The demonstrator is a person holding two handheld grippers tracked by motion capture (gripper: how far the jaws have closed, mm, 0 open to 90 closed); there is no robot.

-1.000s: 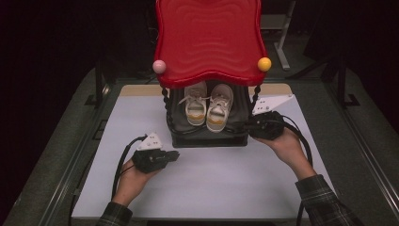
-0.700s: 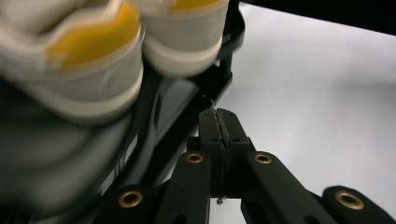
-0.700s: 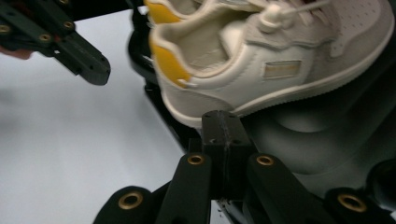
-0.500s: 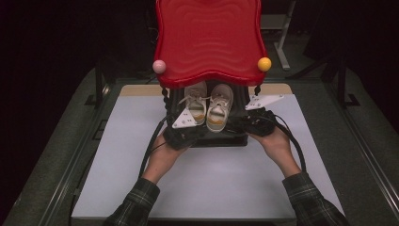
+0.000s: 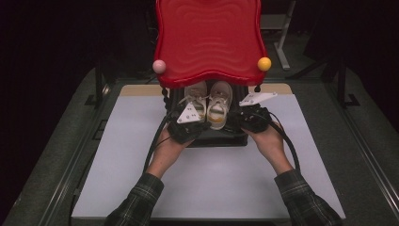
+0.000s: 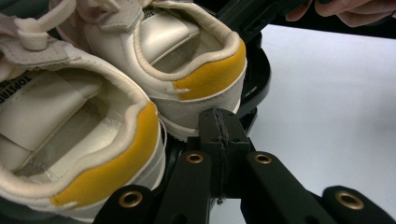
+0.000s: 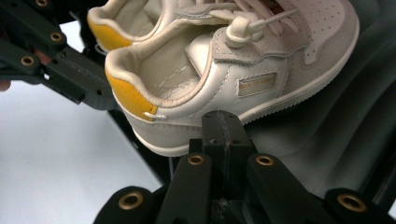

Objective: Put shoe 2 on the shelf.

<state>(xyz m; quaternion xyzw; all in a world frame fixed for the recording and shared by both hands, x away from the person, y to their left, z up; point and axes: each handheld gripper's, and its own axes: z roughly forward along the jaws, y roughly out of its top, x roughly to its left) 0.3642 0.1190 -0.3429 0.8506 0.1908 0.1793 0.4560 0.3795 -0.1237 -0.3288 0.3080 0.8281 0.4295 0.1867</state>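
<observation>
So the left gripper [image 5: 190, 123] has come all the way up from the open white table [image 5: 117, 155] over the last second, and it's now parked at the front of the black rack [image 5: 221, 139], right behind the heel of the left shoe [image 5: 195, 101]. The right gripper [image 5: 254, 117] hasn't really gone anywhere; it sits at the rack beside the right shoe [image 5: 219, 104].

Both sets of jaws are pressed together with nothing pinched between them. The pair of little white shoes with yellow heel patches sits side by side on the rack shelf, under the red top [image 5: 209, 40].

My guess: with both hands now flanking the pair, a grab comes next, but the jaws would need to spread first.
</observation>
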